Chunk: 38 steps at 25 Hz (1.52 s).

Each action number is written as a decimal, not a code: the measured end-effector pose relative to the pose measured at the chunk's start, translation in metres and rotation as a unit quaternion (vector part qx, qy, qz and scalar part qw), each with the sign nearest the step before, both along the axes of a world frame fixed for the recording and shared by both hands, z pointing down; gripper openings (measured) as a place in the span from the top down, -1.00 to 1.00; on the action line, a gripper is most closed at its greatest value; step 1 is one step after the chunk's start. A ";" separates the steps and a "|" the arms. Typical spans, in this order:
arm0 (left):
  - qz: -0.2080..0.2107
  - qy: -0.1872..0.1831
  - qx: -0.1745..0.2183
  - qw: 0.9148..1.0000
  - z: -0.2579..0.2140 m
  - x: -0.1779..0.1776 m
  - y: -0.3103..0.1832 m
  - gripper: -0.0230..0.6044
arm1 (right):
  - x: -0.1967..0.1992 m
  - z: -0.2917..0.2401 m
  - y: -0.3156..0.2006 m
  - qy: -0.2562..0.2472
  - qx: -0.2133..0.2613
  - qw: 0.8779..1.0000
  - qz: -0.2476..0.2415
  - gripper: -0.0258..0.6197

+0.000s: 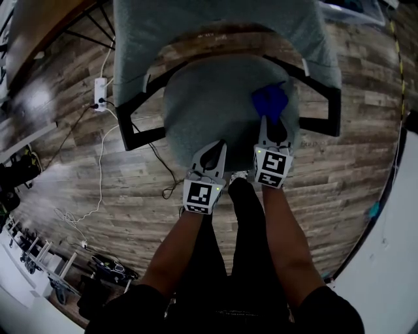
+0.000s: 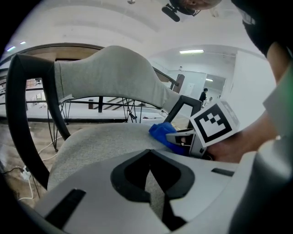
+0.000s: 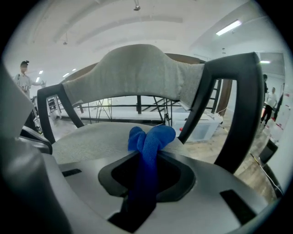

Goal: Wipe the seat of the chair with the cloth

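Where the cloth (image 1: 270, 101) sits: on the seat (image 1: 209, 104), right side; bare cushion leftward.
Right gripper (image 1: 270, 127): clamped on the cloth.
Left gripper (image 1: 213, 149): closed, empty, front edge.

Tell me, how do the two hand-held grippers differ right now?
The right gripper is clamped on a blue cloth; the left gripper is shut with nothing in it. The right gripper reaches farther over the grey chair seat, while the left gripper sits nearer the seat's front edge. Both point toward the backrest.
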State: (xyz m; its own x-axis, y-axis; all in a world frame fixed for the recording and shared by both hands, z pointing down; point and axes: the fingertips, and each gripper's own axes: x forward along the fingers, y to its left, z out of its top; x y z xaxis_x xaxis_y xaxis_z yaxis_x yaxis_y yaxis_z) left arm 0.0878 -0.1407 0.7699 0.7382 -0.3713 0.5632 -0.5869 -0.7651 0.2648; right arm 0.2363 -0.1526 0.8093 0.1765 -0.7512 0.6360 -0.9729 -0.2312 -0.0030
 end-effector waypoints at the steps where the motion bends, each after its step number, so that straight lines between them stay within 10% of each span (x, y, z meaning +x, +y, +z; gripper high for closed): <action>1: 0.001 -0.001 0.000 1.000 0.000 0.001 0.002 0.92 | 0.008 0.001 0.003 0.004 -0.001 1.000 0.005 0.64; 16: -0.043 -0.003 -0.020 0.999 -0.006 -0.016 0.016 0.92 | 0.041 -0.013 0.022 0.017 0.022 0.999 0.042 0.64; 38: -0.176 0.015 -0.031 0.984 0.001 -0.178 0.020 0.92 | -0.220 -0.023 -0.002 -0.063 0.046 0.982 -0.174 0.64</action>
